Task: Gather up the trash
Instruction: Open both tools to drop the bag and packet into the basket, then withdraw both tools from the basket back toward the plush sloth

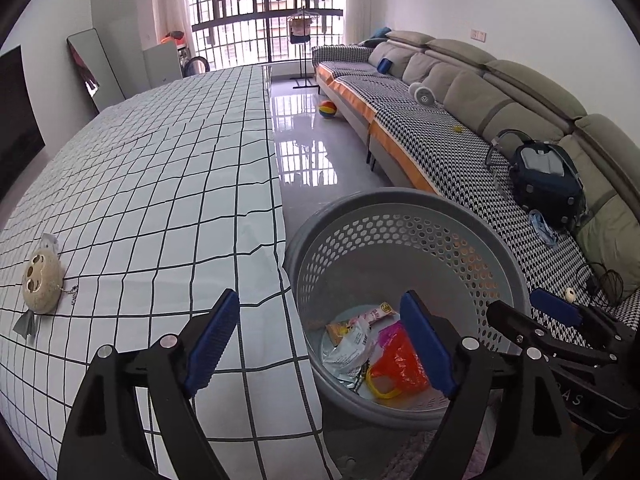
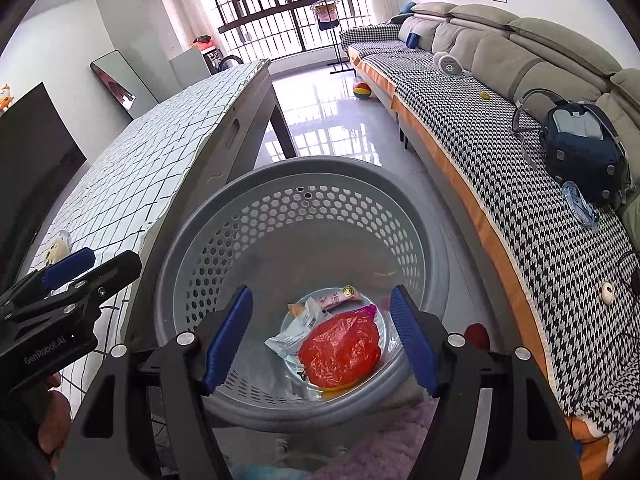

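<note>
On left tool: "GenRobot.AI"; both tools apart, empty; right tool over basket.

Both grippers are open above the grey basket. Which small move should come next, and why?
Probably swing the left gripper back over the checked tablecloth toward the round beige plush keychain. Both it and the right gripper are empty, and the grey perforated plastic basket already holds the red plastic bag and wrappers.
</note>
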Tool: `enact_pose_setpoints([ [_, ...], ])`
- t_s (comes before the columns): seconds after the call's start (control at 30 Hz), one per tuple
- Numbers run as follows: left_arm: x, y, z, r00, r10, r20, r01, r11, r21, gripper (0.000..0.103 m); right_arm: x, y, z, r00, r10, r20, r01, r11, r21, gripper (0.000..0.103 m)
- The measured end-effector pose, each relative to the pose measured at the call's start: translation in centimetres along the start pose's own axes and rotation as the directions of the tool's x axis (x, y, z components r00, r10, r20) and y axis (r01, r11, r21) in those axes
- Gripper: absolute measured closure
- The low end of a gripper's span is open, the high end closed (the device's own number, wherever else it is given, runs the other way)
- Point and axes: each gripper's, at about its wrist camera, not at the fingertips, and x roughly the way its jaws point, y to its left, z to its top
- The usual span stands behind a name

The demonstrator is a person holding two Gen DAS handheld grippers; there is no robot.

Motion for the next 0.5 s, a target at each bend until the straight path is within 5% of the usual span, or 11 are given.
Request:
enact_pose_setpoints([
  [0.5,-2.2,2.2,0.1,0.999,0.003,0.046,-0.002,1.000,-0.026,0.022,-1.6,1.7,0.4,0.999,0.003,0.043,-0.002,1.000,-0.021,0.033],
])
